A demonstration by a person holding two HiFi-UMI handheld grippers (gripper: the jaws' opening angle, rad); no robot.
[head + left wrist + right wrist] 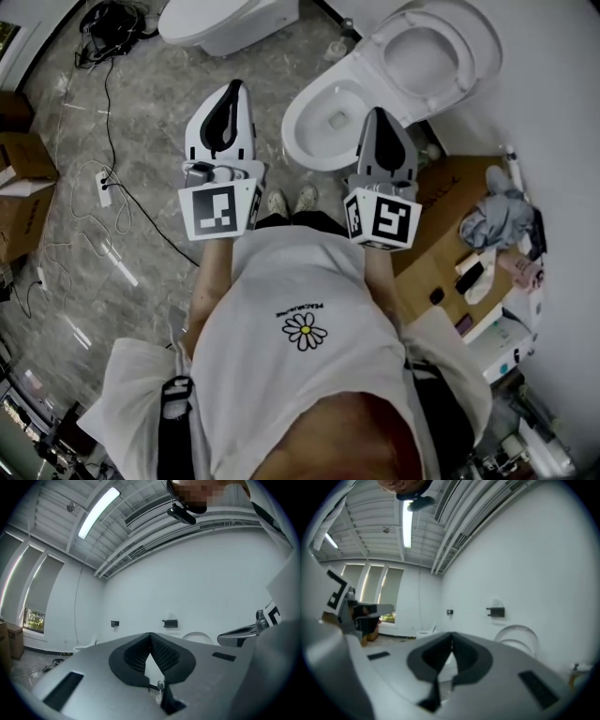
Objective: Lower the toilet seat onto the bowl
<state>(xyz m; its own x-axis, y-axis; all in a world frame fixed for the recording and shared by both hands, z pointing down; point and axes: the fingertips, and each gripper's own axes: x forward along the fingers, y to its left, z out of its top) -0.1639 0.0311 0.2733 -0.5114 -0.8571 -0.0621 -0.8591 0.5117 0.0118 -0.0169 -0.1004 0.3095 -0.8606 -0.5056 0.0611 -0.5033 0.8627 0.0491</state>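
Fingers (165, 654) of the left gripper (150, 635) are pressing shut with nothing between them. The right gripper (451, 634) is doing the same, its fingers (465, 657) meeting at the tips, empty.

A grey marble floor (131, 169) is spreading under everything. A person in a white shirt (300, 375) is standing on it, holding both grippers out level toward a white wall (197, 573). Just ahead of the person's shoes (291, 200) the bowl (298, 131) is lying open. The seat (472, 70) is standing raised behind it, resting back against the lid (424, 61).

In the head view the right gripper's tip is hovering over the bowl's near right rim, short of the seat and apart from it. The left gripper is hanging to the left of the bowl, over the floor, farther from the seat. In the right gripper view the seat is showing just right of the fingers, beyond them.
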